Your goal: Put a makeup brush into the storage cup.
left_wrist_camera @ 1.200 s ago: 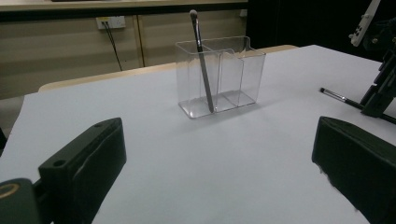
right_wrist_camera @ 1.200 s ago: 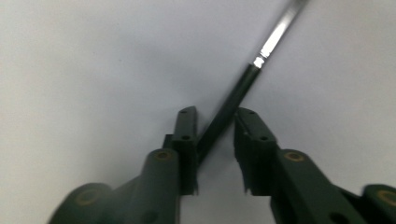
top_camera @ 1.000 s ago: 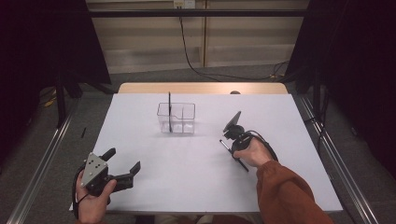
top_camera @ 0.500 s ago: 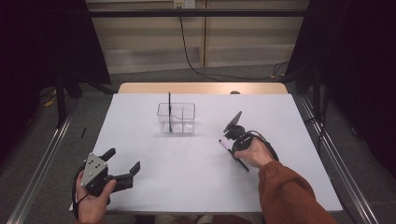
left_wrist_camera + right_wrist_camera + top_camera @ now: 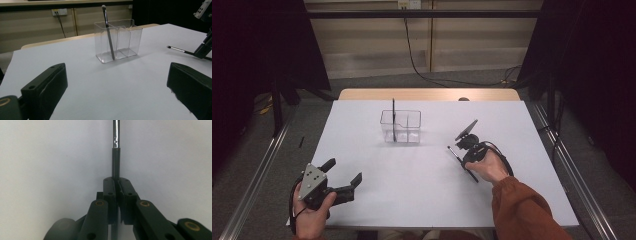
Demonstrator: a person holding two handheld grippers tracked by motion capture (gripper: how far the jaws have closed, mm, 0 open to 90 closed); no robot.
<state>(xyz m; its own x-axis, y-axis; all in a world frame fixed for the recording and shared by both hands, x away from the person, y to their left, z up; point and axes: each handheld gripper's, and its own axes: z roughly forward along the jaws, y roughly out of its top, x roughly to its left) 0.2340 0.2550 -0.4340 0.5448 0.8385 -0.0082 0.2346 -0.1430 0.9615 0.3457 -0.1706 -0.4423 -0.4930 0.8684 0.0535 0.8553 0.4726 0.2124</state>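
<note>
A clear two-compartment box (image 5: 401,128) stands at the table's far middle, with a slim makeup brush (image 5: 394,117) upright in its left compartment. The left gripper view shows the same box (image 5: 126,37) and brush (image 5: 108,31) ahead. A second brush (image 5: 471,173) lies on the white table right of centre. My right gripper (image 5: 463,150) is shut on its handle, and its jaws (image 5: 117,181) pinch the dark shaft (image 5: 115,162). My left gripper (image 5: 343,171) is held open at the near left with nothing between its jaws (image 5: 117,87). The second brush's tip (image 5: 175,48) shows at the right.
The white table (image 5: 422,190) is bordered by metal rails (image 5: 257,175) at both sides. A wooden strip (image 5: 427,94) runs along its far edge. A black cable (image 5: 412,55) hangs down the back wall.
</note>
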